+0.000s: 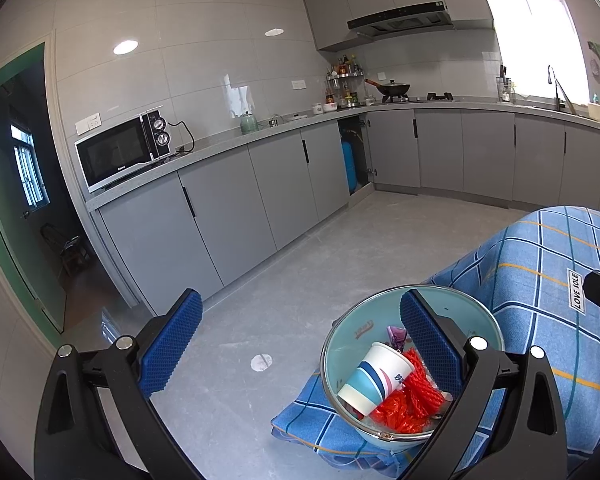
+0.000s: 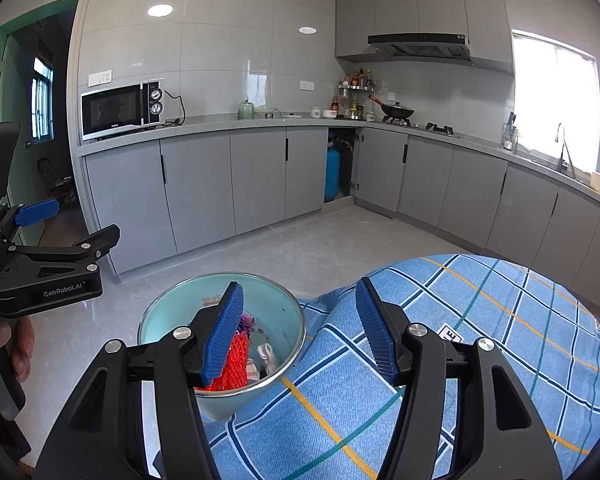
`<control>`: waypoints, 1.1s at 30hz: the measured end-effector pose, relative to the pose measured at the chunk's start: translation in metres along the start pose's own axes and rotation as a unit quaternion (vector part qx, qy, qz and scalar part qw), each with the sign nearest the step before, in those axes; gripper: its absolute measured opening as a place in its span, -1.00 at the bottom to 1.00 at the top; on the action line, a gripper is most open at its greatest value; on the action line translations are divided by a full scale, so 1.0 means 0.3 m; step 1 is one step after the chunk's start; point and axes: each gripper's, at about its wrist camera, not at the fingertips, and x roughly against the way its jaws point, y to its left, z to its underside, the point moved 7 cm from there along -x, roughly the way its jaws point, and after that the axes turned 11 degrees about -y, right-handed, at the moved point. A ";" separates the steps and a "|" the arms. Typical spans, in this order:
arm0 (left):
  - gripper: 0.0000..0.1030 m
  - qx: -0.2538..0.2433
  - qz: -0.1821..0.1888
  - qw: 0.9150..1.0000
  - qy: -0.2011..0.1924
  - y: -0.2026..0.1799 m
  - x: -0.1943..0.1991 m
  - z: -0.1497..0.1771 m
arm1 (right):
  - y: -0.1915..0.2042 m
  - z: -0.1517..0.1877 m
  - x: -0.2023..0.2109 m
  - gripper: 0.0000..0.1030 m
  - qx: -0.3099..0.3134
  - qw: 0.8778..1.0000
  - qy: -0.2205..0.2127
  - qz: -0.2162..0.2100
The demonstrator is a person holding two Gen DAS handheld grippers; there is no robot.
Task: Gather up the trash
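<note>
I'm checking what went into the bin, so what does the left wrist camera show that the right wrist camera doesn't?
Only the left wrist view shows the paper cup lying in the bowl. Only the right wrist view shows the left gripper from the side and the hand holding it. Both show the bowl, the red netting, the blue checked cloth, and empty open jaws.

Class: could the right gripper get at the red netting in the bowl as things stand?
Probably yes. The right gripper is open and empty, poised just over the bowl. The red netting lies uncovered at the top of the bowl, beside a paper cup, with nothing over it.
</note>
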 end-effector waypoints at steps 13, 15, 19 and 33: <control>0.89 0.001 0.001 1.000 0.002 0.000 -0.001 0.001 | -0.005 0.000 0.004 0.14 -0.001 1.000 0.001 0.002; 0.89 0.001 0.001 1.000 0.002 0.000 -0.001 0.001 | -0.005 -0.001 0.004 0.14 -0.002 1.000 0.001 0.002; 0.89 0.004 0.005 1.000 0.005 -0.003 -0.003 0.009 | -0.005 -0.001 0.004 0.14 -0.002 1.000 0.001 0.002; 0.89 0.003 0.001 1.000 0.013 -0.014 -0.009 0.015 | -0.019 0.009 0.004 0.14 -0.003 1.000 0.001 0.002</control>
